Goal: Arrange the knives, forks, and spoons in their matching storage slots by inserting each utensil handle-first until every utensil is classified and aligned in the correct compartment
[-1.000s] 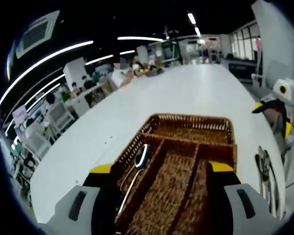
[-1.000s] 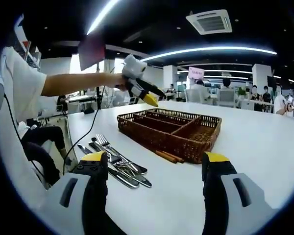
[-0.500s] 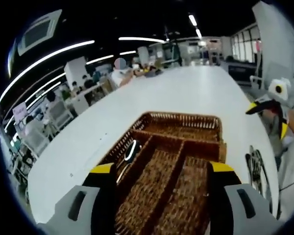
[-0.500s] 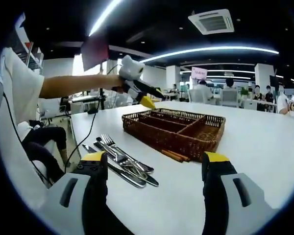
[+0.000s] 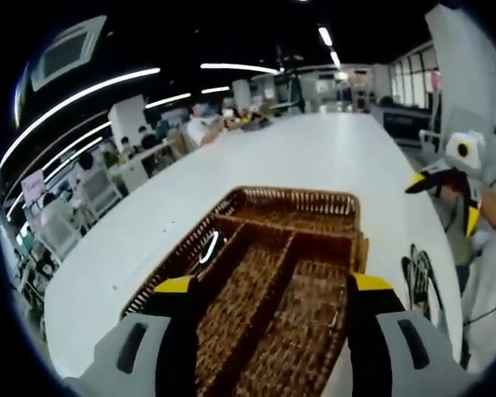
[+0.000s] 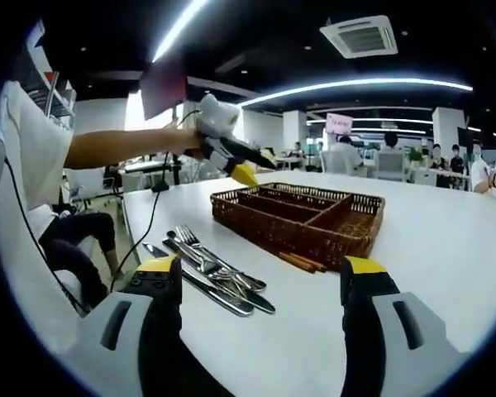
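A brown wicker tray (image 5: 289,194) with long compartments lies on the white table. A spoon (image 5: 208,248) rests in its left compartment, bowl toward the far end. My left gripper (image 5: 273,285) hovers open and empty above the tray's near end. In the right gripper view, a hand holds it (image 6: 241,172) over the tray (image 6: 289,234). A pile of knives, forks and spoons (image 6: 211,269) lies on the table left of the tray. My right gripper (image 6: 261,266) stands open and empty, a little short of that pile. It also shows (image 5: 445,198) at the right of the left gripper view.
Two thin brown sticks (image 6: 298,262) lie against the tray's near wall. The cutlery pile (image 5: 417,277) sits near the table's right edge. A person's arm (image 6: 120,142) and white sleeve (image 6: 29,157) reach in from the left. People and desks fill the room behind.
My left gripper has drawn back from the tray, leaving the spoon in the left compartment. The right gripper has barely moved.
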